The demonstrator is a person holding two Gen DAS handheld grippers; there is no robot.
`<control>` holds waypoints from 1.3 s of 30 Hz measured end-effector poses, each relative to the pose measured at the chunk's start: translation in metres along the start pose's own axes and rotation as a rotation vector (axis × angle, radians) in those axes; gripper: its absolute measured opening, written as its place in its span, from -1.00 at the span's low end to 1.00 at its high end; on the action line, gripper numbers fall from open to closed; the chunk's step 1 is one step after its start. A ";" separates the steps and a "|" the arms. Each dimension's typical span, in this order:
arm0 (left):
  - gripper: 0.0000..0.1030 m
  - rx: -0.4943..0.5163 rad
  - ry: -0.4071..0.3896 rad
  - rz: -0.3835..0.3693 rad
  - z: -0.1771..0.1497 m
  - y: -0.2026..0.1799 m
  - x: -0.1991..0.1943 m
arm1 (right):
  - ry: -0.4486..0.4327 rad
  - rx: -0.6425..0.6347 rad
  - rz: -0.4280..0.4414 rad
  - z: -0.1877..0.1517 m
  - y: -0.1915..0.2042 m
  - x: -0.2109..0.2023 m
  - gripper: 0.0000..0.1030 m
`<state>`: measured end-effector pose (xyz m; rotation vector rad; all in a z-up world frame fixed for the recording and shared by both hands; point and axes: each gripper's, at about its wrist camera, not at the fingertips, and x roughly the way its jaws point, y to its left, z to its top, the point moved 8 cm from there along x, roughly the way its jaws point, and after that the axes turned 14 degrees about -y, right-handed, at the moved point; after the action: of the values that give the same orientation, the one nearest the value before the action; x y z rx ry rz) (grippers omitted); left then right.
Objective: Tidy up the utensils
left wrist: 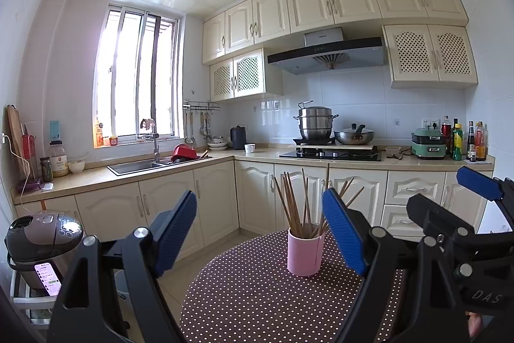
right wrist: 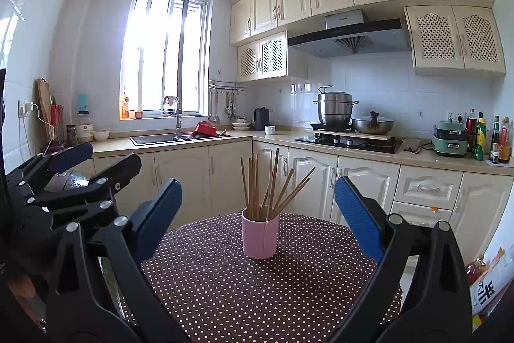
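Pink and cylindrical, the ceramic cup stands upright on our round table's brown polka-dot cloth, holding a fanned bundle of wooden chopsticks. We hold our left gripper and right gripper level before it, both with jaws spread wide, gripping nothing.

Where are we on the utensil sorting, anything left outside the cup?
Done: the chopsticks stand in the pink cup on the dotted table. In hand: nothing; left gripper and right gripper are open. Left: no loose utensils visible on the table.
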<state>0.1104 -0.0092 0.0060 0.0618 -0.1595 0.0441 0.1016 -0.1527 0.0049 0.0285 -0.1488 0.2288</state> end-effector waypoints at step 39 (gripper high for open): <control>0.54 0.009 -0.004 -0.001 -0.001 -0.003 -0.001 | 0.009 0.011 -0.003 -0.004 -0.002 -0.002 0.83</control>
<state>0.1094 -0.0118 0.0046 0.0713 -0.1629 0.0437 0.1003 -0.1548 0.0005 0.0381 -0.1385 0.2270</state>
